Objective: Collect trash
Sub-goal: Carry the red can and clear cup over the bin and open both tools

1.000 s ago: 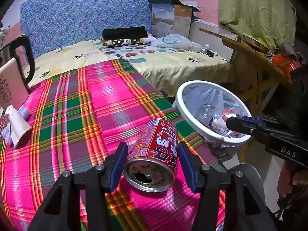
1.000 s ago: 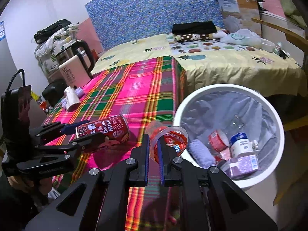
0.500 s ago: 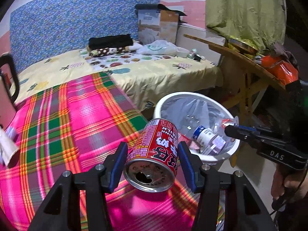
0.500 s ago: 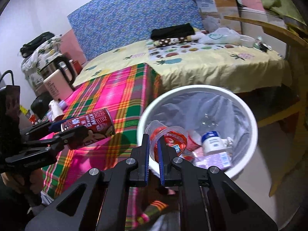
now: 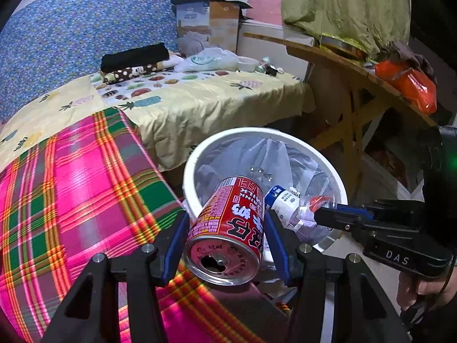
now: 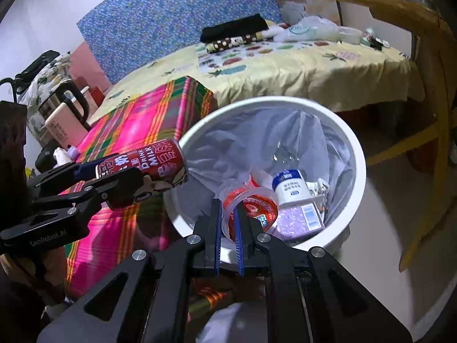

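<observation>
1. Drop-off time: left gripper (image 5: 225, 238) clamps the can (image 5: 228, 228) at the bin (image 5: 188, 171) rim; right gripper (image 6: 227, 225) pinches a cup (image 6: 251, 208) over the bin mouth.
2. Next move, I'd say: carry the can further over the liner, then let both go.
3. Only the right view shows the box (image 6: 300, 218) deep inside and the kettle (image 6: 64, 117).

Our way into the bin (image 6: 354, 154) lies open

Trash sits low inside; the tabletop (image 5: 85, 188) edge crowds its left rim.
</observation>
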